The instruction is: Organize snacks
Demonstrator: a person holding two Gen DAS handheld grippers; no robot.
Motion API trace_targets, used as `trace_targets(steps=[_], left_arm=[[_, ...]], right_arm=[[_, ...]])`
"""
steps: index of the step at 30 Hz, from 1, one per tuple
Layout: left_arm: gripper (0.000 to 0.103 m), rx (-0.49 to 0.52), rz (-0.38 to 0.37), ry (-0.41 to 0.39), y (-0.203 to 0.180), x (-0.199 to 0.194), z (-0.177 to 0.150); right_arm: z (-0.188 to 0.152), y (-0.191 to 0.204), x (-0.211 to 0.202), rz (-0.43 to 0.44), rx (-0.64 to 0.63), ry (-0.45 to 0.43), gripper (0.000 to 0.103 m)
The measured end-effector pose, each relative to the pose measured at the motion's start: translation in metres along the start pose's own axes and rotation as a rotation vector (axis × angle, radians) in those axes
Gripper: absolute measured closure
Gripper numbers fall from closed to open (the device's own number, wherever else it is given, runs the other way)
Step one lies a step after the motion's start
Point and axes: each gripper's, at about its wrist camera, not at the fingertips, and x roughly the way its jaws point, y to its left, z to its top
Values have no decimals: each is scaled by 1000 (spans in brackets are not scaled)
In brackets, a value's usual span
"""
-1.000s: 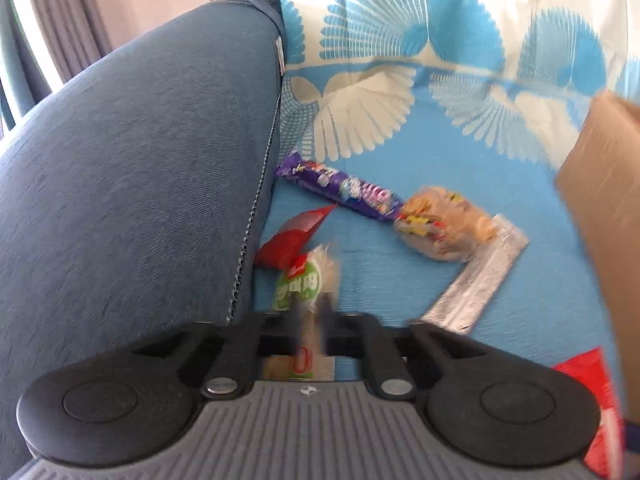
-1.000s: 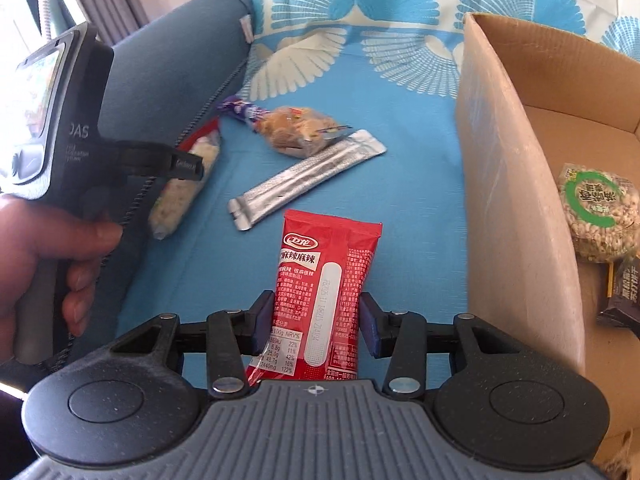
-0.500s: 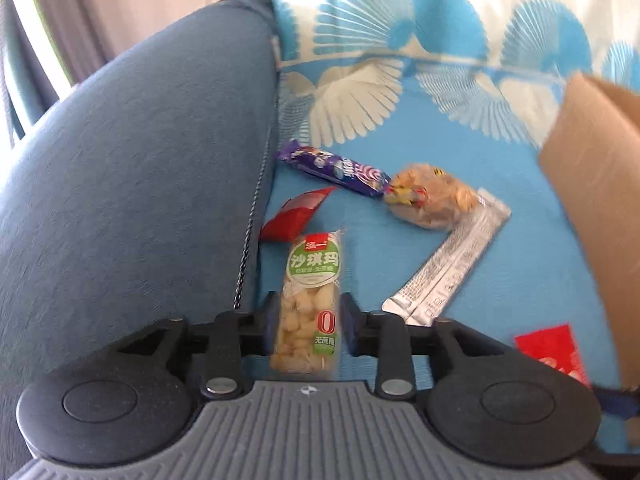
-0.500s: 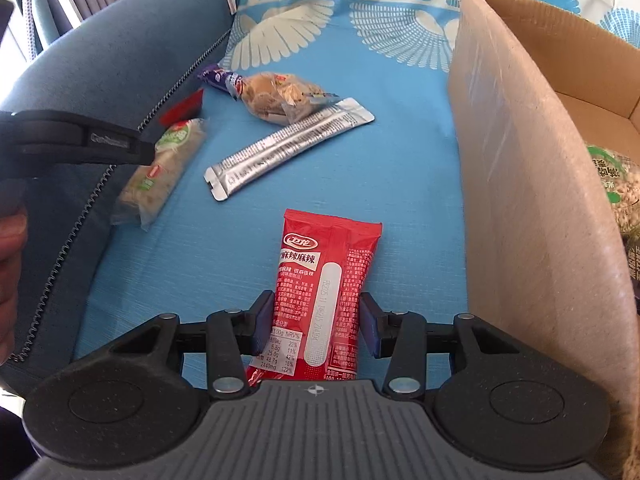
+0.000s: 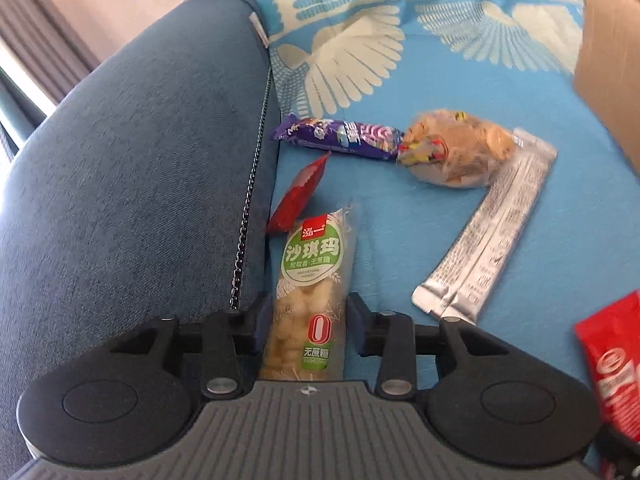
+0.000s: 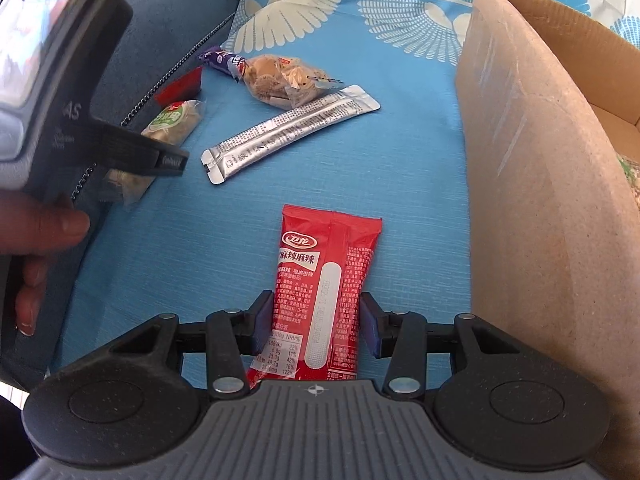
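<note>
Blue patterned sofa cover (image 5: pixel 400 240) is carrying loose snacks beside a cardboard box (image 6: pixel 540 200).
Left gripper (image 5: pixel 308 320) is straddling the green-label snack pack (image 5: pixel 312 280) lying against the armrest (image 5: pixel 140 160); whether its pads are pressing, I cannot tell. Right gripper (image 6: pixel 314 328) is standing around the red snack pack (image 6: pixel 324 288), its jaws apart from it, the box at 3 o'clock.

You look at a dark blue sofa armrest (image 5: pixel 132 184) on the left, a bright blue cover with white fan patterns (image 5: pixel 360 60) beside it, and brown curtains (image 5: pixel 36 36) far left in daylight.
</note>
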Motion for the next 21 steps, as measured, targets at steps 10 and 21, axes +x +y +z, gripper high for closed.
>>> trace_targets(steps=[10, 21], left_arm=[[103, -320, -287, -21, 44, -37, -5], [74, -552, -403, 41, 71, -45, -27]], right_arm=[[-2, 2, -1, -3, -12, -8, 56], [-5, 4, -2, -5, -16, -12, 56]])
